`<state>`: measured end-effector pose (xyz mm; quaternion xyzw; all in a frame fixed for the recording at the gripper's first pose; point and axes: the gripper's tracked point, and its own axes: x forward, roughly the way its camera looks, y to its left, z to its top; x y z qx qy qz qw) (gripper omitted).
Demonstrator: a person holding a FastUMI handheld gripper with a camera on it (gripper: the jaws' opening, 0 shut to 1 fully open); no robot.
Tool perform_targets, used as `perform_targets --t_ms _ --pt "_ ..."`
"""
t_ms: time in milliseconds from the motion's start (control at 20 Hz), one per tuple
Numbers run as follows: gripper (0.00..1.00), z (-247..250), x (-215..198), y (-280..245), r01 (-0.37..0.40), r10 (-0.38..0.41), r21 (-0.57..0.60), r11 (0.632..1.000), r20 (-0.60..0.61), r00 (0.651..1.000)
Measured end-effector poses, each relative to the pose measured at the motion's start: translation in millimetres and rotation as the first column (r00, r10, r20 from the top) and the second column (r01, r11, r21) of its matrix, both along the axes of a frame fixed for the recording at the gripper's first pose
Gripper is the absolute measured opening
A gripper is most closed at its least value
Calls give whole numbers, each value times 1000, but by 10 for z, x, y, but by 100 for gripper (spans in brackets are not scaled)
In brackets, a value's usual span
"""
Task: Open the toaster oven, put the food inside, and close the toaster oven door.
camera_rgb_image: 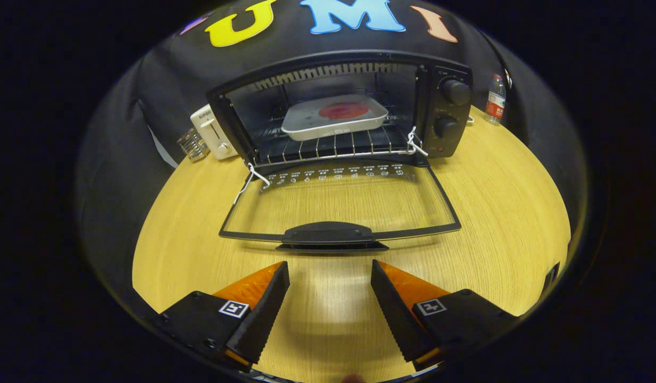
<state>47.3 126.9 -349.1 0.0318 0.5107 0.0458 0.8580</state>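
While gripper (330, 276) gapes empty, tray (334, 117) sits inside toaster oven (450, 114).

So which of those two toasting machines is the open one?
The black toaster oven, its glass door dropped flat toward the open gripper, tray inside. The white toaster sits behind it.

Bright overhead light, strong fisheye bend

Pale glare sits on the tabletop (328, 298) between the tongs (330, 290), which stand apart; soft shadow under the oven door (338, 205); far edges curve, focus sharp.
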Motion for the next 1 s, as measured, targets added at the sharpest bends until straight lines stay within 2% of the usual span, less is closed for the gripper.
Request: perform_targets --t_ms 350,600,750,850,1000 --pt "97 -101 105 -26 -20 23 -147 989 25 999" --pt "97 228 112 -25 6 19 -177 984 138 990" --pt "97 526 133 -14 -10 60 -209 978 235 970" --pt "97 695 243 -3 -21 97 -227 974 325 941" --pt "97 937 419 26 -14 100 -221 975 384 918"
